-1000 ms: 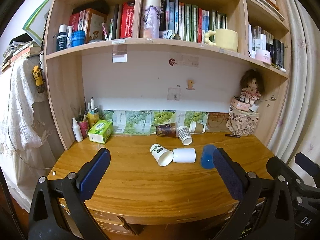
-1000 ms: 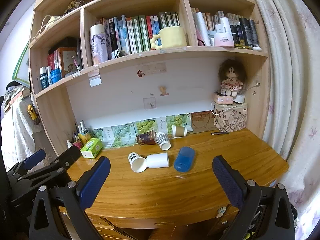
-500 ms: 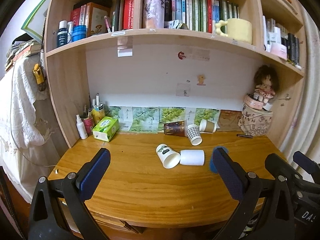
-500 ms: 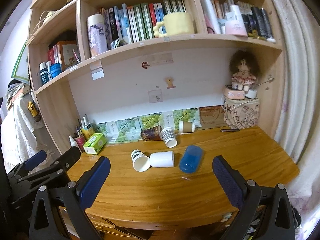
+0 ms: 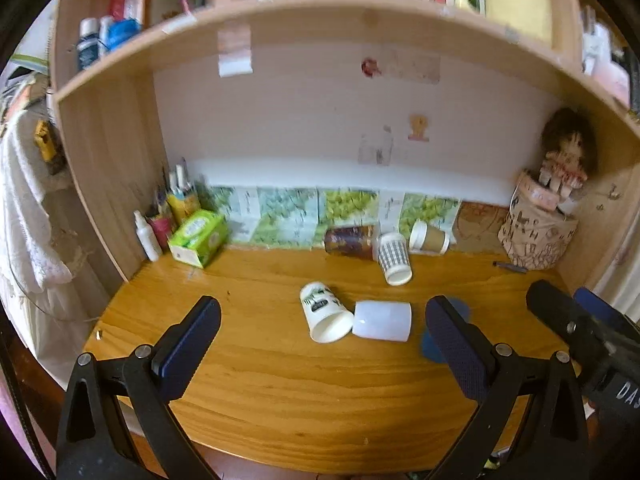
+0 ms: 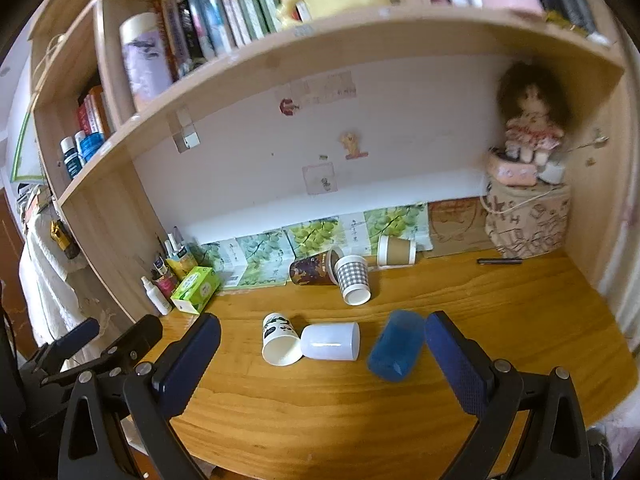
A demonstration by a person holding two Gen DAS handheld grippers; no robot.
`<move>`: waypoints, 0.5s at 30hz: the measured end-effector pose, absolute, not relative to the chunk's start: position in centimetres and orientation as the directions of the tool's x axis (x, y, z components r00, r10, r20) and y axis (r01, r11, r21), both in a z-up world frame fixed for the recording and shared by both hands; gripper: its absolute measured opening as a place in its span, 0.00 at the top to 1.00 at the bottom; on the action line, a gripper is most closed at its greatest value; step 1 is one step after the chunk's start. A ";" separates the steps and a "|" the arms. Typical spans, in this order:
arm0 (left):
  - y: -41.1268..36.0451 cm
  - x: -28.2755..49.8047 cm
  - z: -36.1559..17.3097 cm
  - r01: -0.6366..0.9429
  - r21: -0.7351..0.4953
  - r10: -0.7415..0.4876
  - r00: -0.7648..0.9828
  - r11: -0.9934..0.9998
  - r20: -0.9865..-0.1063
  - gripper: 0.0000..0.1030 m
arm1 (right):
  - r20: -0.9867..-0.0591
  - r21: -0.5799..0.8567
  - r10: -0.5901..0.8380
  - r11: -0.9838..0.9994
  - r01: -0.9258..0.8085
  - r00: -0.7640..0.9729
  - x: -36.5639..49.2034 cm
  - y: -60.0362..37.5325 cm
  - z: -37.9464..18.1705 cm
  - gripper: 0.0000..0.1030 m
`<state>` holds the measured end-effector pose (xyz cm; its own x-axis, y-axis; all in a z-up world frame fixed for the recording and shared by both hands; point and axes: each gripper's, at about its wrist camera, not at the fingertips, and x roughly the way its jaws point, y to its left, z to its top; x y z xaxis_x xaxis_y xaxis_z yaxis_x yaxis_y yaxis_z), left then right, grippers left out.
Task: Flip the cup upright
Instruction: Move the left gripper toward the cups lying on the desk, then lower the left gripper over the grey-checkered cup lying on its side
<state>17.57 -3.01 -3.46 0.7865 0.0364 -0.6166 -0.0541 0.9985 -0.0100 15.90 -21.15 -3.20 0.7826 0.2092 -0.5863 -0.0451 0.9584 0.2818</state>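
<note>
Several cups lie on their sides on the wooden desk (image 5: 280, 380). A white printed paper cup (image 5: 325, 312) touches a plain white cup (image 5: 383, 321); a blue cup (image 6: 396, 345) lies to their right. Behind them lie a checked cup (image 6: 353, 279), a dark brown cup (image 6: 314, 269) and a tan cup (image 6: 396, 251). My left gripper (image 5: 320, 344) is open and empty, in front of the white cups. My right gripper (image 6: 322, 354) is open and empty, with the blue cup just inside its right finger (image 6: 456, 360).
A green tissue box (image 5: 198, 237) and a pot of pens (image 5: 182, 200) stand at the back left. A doll (image 6: 528, 128) on a patterned box (image 6: 528, 224) stands at the back right, with a pen (image 6: 500, 261) in front. Shelves of books hang overhead.
Both grippers have moved forward and lower toward the desk, so the cups appear larger and closer. No cup has moved.
</note>
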 end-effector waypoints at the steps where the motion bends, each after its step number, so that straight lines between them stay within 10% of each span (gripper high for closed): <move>1: -3.4 18.2 -3.7 -0.049 -0.006 0.034 0.771 0.999 -0.636 0.01 | -0.598 0.299 0.227 0.953 -0.049 0.769 16.9 -21.7 -3.5 0.01; 15: -7.9 28.1 -8.4 -0.012 0.058 0.055 0.562 0.998 -0.825 0.01 | -0.695 0.442 0.385 0.895 -0.061 0.608 28.3 -24.7 -8.5 0.01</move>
<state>28.06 -7.85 -8.39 0.5621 0.0546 -0.8253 -0.0120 0.9983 0.0578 28.33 -24.73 -8.50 0.6076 0.3845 -0.6950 -0.0613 0.8951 0.4416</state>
